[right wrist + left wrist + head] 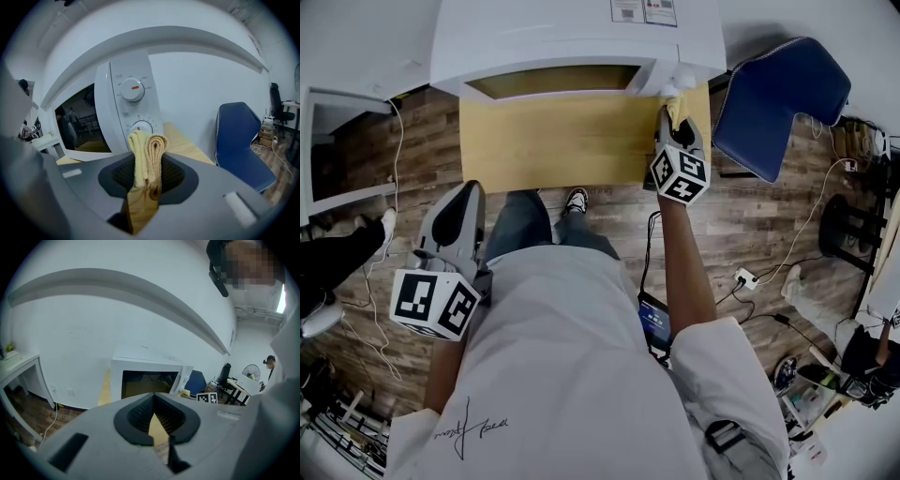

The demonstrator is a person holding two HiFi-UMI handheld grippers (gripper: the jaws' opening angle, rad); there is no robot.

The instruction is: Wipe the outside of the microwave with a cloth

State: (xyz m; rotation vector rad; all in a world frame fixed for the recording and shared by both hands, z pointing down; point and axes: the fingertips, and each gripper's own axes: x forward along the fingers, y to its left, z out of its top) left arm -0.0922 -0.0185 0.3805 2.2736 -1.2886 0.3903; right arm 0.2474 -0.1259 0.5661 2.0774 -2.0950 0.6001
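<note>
The white microwave [572,37] stands at the back of a light wooden table [553,145], with its door shut. My right gripper [675,117] is at its front right corner, shut on a folded yellow cloth [678,105]. In the right gripper view the cloth [148,152] sticks up between the jaws, just before the microwave's control panel [133,105] with its two dials. My left gripper [467,202] hangs low at the left over the floor, well short of the table. Its jaws [153,398] meet with nothing in them, and they point toward the microwave [147,378].
A blue chair [778,98] stands right of the table, close to my right arm. At the far left is a white desk [337,141]. Cables and a power strip [743,277] lie on the wood floor at the right. A wall rises behind the microwave.
</note>
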